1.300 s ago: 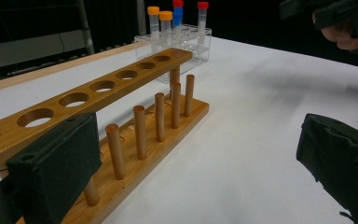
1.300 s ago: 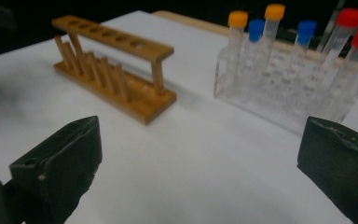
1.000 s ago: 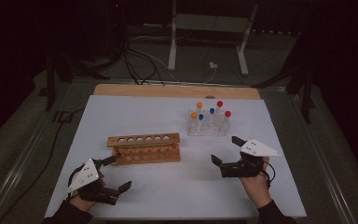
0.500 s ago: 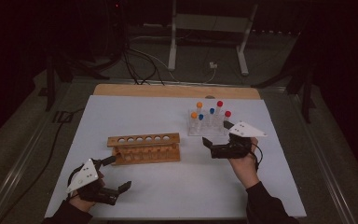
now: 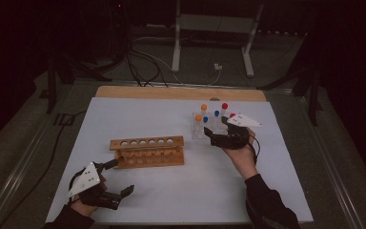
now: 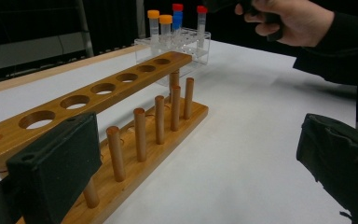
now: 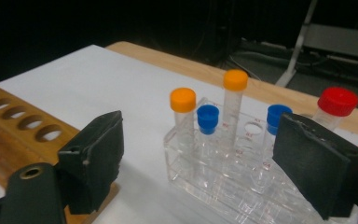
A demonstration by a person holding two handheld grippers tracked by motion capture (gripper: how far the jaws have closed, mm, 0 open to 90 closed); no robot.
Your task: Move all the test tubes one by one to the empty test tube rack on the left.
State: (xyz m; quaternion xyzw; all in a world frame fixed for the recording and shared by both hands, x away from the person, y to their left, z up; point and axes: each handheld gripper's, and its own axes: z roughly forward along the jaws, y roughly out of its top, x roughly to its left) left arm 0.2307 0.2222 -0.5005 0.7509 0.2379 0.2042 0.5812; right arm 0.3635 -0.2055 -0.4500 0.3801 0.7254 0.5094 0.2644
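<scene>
Clear tube rack (image 7: 242,186), near edge behind right gripper (image 7: 200,161) pads.

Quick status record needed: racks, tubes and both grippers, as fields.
Wooden rack: centre of table, holes empty
Clear rack: holds capped tubes
Tubes: two orange caps, two blue caps, two red caps
Right gripper: at clear rack, jaws have just been closing, nothing gripped
Left gripper: open, near wooden rack's end
</scene>
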